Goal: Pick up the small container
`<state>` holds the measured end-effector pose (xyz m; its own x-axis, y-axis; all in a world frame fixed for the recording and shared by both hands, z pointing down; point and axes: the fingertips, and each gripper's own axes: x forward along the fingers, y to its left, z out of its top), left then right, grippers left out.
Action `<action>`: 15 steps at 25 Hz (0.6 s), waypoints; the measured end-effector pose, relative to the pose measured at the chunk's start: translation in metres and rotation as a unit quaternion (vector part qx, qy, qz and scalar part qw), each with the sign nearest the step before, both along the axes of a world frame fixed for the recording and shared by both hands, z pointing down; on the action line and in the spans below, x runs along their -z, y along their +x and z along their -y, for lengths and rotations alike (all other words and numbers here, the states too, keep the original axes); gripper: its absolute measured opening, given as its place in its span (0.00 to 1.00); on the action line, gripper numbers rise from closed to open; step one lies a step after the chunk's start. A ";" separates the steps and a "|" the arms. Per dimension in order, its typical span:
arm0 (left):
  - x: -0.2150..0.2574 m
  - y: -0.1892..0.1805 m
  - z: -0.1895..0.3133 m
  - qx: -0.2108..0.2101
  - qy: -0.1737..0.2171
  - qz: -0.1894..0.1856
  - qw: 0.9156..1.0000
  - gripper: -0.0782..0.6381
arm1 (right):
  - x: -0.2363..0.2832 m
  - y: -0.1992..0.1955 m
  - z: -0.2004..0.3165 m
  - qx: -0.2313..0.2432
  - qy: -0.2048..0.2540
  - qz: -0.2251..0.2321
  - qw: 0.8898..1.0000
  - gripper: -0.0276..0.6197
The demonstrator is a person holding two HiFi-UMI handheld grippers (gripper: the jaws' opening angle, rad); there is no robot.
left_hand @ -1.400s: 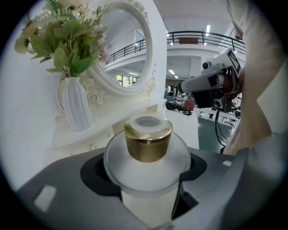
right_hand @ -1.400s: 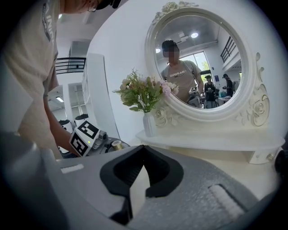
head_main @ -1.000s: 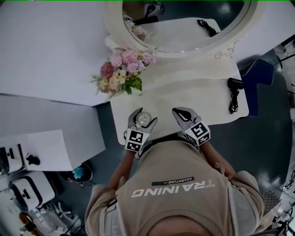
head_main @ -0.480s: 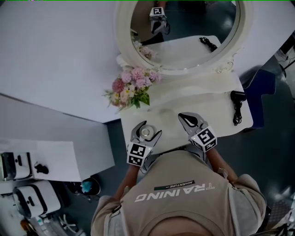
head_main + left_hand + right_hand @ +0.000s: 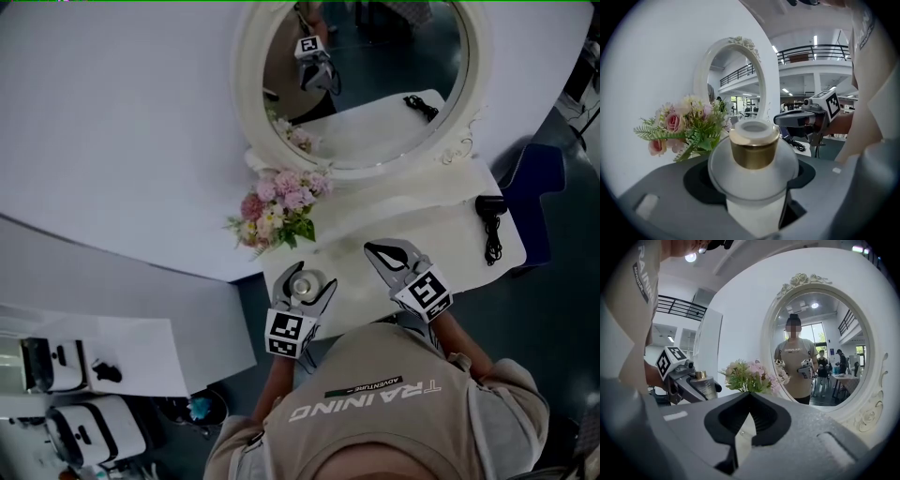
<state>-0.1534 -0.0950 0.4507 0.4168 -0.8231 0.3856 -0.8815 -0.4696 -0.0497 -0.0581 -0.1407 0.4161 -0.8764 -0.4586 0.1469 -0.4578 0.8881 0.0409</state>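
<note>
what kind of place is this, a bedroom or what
Likely a staged dressing-table corner in a big open hall, not a home: white table, oval mirror, flowers, hair dryer, and a railed upper gallery behind.

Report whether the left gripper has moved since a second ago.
Yes. The left gripper, shut on the small container, has risen toward the camera, away from the white table, which looks smaller beneath it now.
</note>
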 end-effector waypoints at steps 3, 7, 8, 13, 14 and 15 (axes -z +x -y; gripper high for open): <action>0.005 -0.001 0.002 0.001 0.000 -0.003 1.000 0.61 | 0.011 -0.002 0.000 0.004 0.001 0.004 1.000 0.05; 0.013 -0.005 0.002 -0.002 0.013 0.011 1.000 0.61 | 0.018 0.001 0.005 -0.005 -0.005 0.017 1.000 0.05; 0.016 -0.005 0.004 -0.004 0.019 0.015 1.000 0.61 | 0.020 0.002 0.007 -0.008 -0.005 0.022 1.000 0.05; 0.026 -0.007 0.009 -0.006 0.034 0.019 0.999 0.61 | 0.028 0.001 0.009 -0.014 -0.007 0.041 0.999 0.05; 0.027 -0.006 0.009 -0.007 0.035 0.019 0.999 0.61 | 0.029 0.000 0.008 -0.012 -0.004 0.042 0.999 0.05; 0.028 -0.006 0.010 -0.008 0.036 0.018 0.999 0.61 | 0.030 -0.001 0.007 -0.010 -0.002 0.042 0.999 0.05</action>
